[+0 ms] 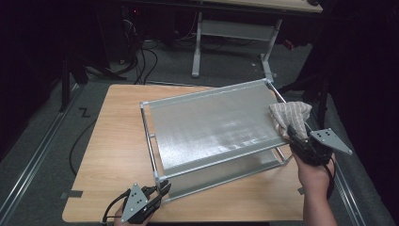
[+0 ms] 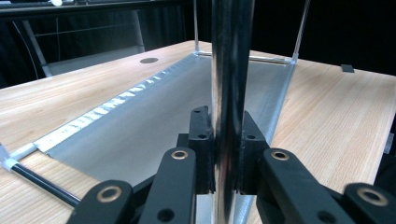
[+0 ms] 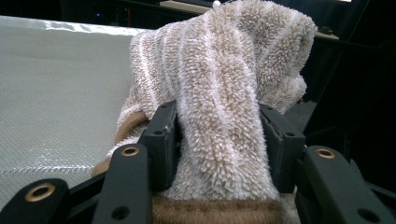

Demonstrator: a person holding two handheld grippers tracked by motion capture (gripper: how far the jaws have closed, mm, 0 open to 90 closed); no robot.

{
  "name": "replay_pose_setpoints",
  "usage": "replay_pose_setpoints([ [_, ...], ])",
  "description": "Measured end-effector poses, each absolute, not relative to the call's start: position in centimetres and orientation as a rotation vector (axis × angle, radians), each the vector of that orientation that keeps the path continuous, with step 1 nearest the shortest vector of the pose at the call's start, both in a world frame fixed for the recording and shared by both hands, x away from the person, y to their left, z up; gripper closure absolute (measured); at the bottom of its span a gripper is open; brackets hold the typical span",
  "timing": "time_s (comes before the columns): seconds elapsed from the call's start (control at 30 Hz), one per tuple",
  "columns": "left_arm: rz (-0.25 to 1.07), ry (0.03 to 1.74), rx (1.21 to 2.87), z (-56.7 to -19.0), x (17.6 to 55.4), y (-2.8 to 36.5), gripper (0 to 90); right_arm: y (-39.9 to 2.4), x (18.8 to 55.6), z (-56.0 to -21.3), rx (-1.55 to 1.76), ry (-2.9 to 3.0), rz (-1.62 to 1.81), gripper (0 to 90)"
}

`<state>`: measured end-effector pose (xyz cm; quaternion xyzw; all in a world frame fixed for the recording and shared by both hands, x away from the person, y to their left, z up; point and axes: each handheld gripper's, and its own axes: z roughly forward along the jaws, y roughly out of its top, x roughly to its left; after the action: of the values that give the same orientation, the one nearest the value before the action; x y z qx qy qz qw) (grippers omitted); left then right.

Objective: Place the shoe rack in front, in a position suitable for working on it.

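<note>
- While the left gripper (image 1: 160, 192) pinches an upright chrome post (image 2: 229, 93) at the near corner of a two-tier metal rack (image 1: 211, 127), at about seven o'clock on the wooden table (image 1: 113, 155), the frame appears braced against sliding.
- Clamped on a striped terry cloth (image 3: 224, 107), the right gripper (image 1: 294, 136) holds it at the rack's right edge, around three o'clock, with the bunched fabric resting on the upper shelf (image 3: 56, 84), seemingly to wipe it.
- Its jaws stand partly apart only because the thick pile fills the gap between them.
- A lower shelf (image 2: 154, 121) lies bare beneath, stretching toward twelve o'clock in the left gripper view.
- Judging from the pose, one hand steadies so the other can rub.
</note>
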<state>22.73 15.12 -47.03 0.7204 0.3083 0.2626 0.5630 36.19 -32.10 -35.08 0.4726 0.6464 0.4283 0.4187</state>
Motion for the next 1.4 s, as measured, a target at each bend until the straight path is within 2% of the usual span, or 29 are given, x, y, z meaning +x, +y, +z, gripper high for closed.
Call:
replay_pose_setpoints([
  [0.9,0.599,0.726,1.681,-47.1,22.8,15.2,80.3,-30.8,35.5,-35.3,1.178,1.654,1.124,56.5],
  [1.17,0.601,0.725,1.678,-47.2,22.8,15.2,80.3,-29.0,34.5,-35.3,1.146,1.692,1.17,56.9],
  [1.4,0.601,0.724,1.678,-47.2,22.8,15.2,80.3,-25.7,33.1,-35.4,1.074,1.761,1.225,57.9],
])
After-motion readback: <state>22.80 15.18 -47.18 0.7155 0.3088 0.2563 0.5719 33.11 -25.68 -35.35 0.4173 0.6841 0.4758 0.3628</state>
